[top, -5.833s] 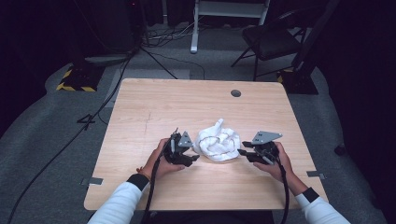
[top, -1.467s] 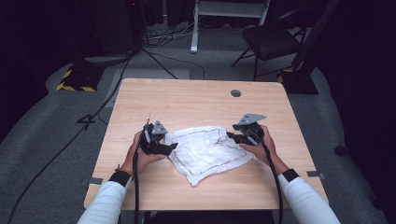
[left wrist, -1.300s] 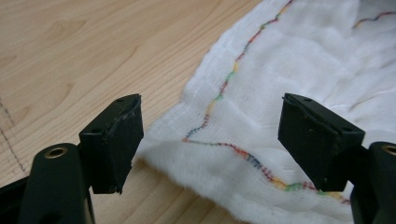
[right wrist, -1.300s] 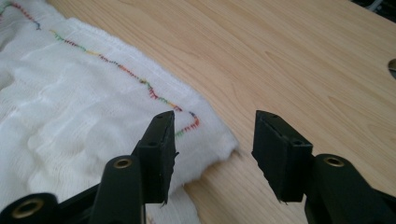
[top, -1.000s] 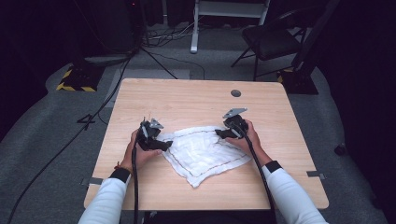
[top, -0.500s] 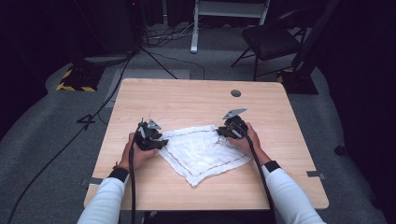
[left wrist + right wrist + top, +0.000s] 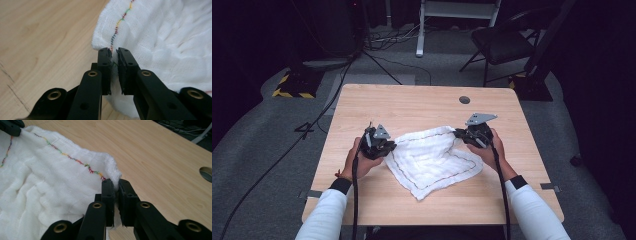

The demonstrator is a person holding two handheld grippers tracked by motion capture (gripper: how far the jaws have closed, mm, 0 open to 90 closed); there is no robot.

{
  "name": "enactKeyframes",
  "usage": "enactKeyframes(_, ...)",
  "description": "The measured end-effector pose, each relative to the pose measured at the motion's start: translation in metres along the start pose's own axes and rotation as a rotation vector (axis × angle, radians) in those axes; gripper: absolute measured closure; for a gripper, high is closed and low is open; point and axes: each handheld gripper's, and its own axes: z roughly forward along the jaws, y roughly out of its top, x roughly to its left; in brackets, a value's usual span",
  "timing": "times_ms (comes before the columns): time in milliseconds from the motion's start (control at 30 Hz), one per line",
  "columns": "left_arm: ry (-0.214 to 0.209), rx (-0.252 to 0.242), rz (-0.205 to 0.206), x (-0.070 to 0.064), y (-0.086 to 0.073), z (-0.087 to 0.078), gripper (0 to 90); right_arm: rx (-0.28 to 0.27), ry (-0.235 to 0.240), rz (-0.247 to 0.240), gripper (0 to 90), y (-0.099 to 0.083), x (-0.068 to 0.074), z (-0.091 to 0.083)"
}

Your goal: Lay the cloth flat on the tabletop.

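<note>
so both grippers, left gripper (image 7: pixel 388 148) and right gripper (image 7: pixel 460 135), pinch white cloth (image 7: pixel 432 159) corners.

Wooden table (image 7: pixel 412 105), black chair (image 7: pixel 507 42) behind, floor cables (image 7: pixel 392 37).

The white cloth (image 7: pixel 160 37) runs past both gripper views' edges.
</note>
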Motion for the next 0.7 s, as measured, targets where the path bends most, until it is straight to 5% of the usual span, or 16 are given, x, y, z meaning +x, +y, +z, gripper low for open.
enactKeyframes(433, -0.001, -0.152, 0.084, -0.025, 0.034, -0.032, 81.4, -0.086, -0.034, -0.009, 84.0, 0.008, 0.000, -0.059)
enactKeyframes(700, -0.019, -0.212, 0.159, -0.049, 0.051, -0.062, 81.7, -0.138, -0.046, -0.047, 84.1, 0.004, 0.016, -0.113)
